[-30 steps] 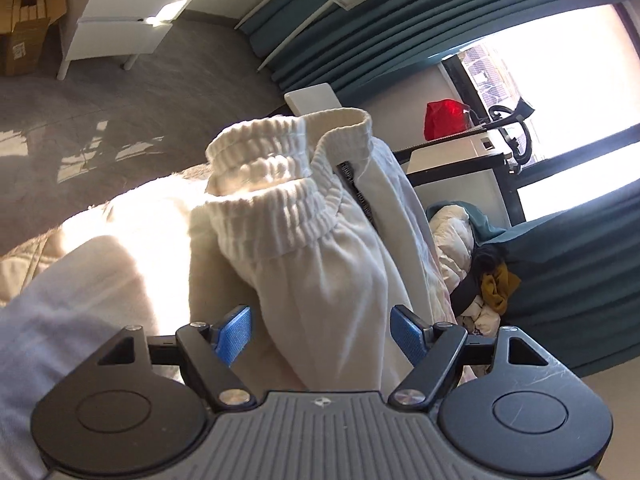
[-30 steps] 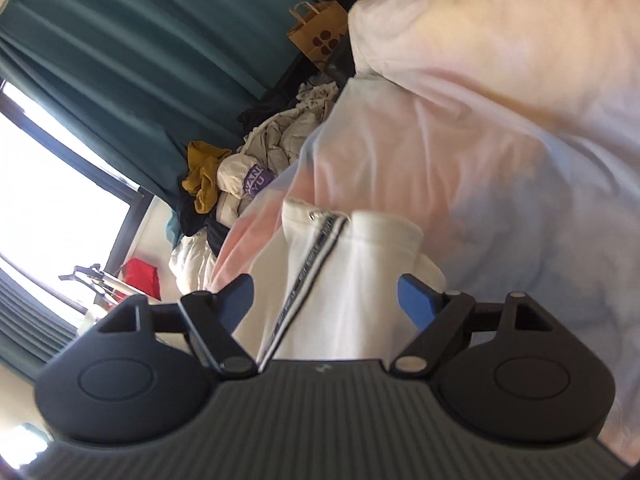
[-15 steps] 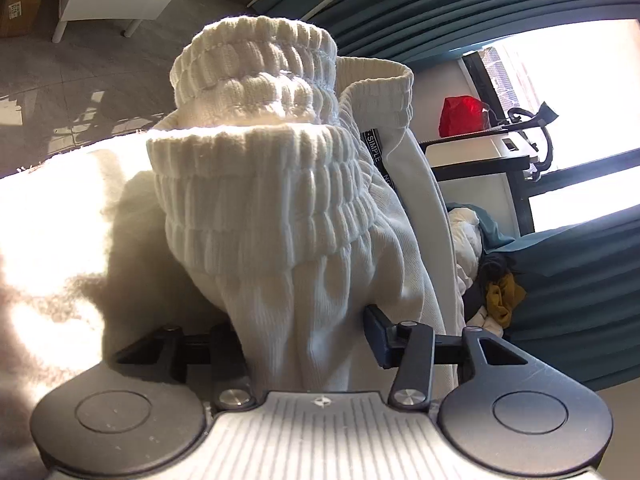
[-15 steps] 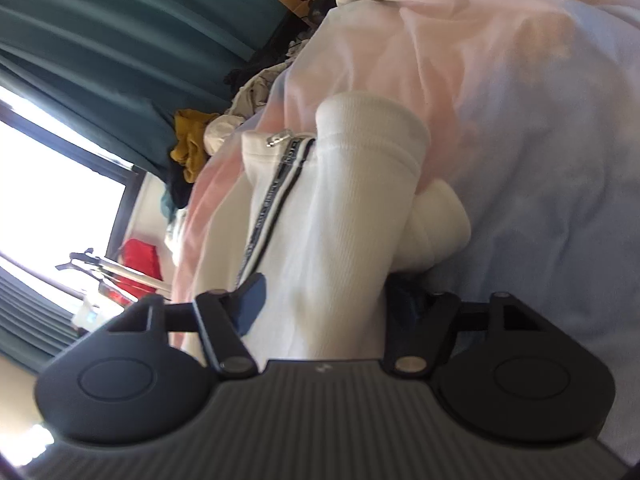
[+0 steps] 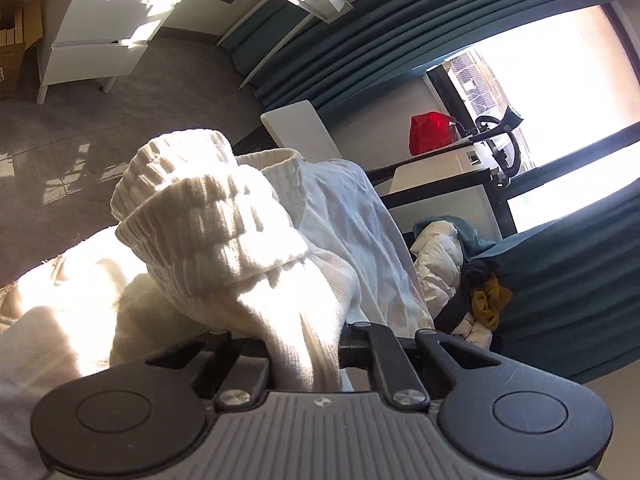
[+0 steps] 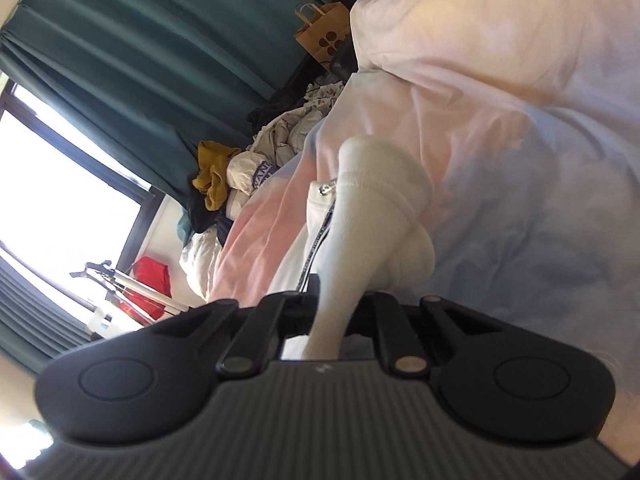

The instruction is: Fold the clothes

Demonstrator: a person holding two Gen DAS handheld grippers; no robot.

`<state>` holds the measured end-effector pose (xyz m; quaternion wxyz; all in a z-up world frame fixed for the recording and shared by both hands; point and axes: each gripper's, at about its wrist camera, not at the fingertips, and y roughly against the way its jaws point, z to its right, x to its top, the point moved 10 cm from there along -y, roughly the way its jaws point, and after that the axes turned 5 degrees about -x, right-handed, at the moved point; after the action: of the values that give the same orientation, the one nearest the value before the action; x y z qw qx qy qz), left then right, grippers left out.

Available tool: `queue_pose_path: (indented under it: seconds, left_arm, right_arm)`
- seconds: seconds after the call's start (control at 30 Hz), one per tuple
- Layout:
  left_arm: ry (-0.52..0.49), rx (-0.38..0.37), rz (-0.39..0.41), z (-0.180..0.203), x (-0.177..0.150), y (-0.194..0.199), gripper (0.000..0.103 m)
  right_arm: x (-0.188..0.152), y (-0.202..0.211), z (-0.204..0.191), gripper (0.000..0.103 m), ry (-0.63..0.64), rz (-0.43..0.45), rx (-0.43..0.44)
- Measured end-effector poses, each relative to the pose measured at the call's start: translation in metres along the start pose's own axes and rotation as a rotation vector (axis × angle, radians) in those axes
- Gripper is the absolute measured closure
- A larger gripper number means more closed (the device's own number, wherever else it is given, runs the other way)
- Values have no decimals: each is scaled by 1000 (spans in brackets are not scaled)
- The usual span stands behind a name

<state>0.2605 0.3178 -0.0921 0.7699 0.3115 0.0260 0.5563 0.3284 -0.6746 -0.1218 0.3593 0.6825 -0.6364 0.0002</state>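
Observation:
A cream-white zip jacket (image 5: pixel 344 232) with ribbed cuffs lies on the pale bed cover. My left gripper (image 5: pixel 304 344) is shut on one sleeve just behind its ribbed cuff (image 5: pixel 208 220), which sticks up in front of the camera. My right gripper (image 6: pixel 332 312) is shut on the other sleeve (image 6: pixel 368 208), pinched into a narrow band between the jaws. The jacket's zipper with striped tape (image 6: pixel 320 224) runs beside that sleeve. Both sets of pads are hidden by fabric.
The bed cover (image 6: pixel 520 140) spreads pink and blue around the jacket. A pile of clothes (image 6: pixel 248 176) lies by the teal curtains. A white dresser (image 5: pixel 96 40), a desk with a red bag (image 5: pixel 432 132) and a paper bag (image 6: pixel 324 36) stand around.
Both grippers closed from open onto the jacket's sleeves. The sleeves are now pinched and lifted, and the cuffs have shifted in front of the cameras.

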Motion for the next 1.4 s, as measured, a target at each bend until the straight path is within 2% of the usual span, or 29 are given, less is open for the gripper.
queue_pose_path:
  seconds: [0.1,0.3,0.43,0.53,0.67,0.77,0.83,0.9,1.0,1.07,1.13,1.23,1.3,1.4]
  left_arm:
    - [-10,-6,-2,5,3,30,95]
    - [17,1,-61,-53,-24,88,95]
    - [-13,19,-61,-74,-37,105,94]
    - [-75,30,-31,-69,-43,112,87]
    - [-223,56,-45,-52,-61,128,56]
    - [-334,82,-53,-44,-84,145,51]
    - [-401,107,-42,-35,-100,156,43]
    - [-473,113,5,-20,-114,169,29]
    - [-561,117,69,5,-136,184,23]
    - [-633,112,96,27,-153,185,21]
    - [-686,137,110,46,-169,183,21]
    - [-725,89,112,75,-195,169,21]
    - [-754,69,90,90,-216,147,21]
    - [-811,75,8,102,-247,96,21]
  right_arm:
    - [-10,35,16,93,-30,-11,0]
    - [-43,99,69,93,-58,-42,-18]
    - [-58,106,99,93,-47,-53,-53]
    - [-64,101,104,93,-30,-33,-56]
    - [-67,88,111,93,-46,-41,-64]
    - [-70,81,118,92,-59,-53,-54]
    - [-74,84,131,90,-64,-66,-45]
    - [-78,81,139,90,-86,-77,-30]
    - [-82,75,148,87,-136,-87,14]
    - [-85,68,153,82,-167,-104,27]
    - [-86,63,155,82,-173,-108,34]
    - [-87,58,152,80,-165,-108,49]
    - [-86,54,151,79,-164,-110,61]
    - [-84,48,149,79,-173,-103,82]
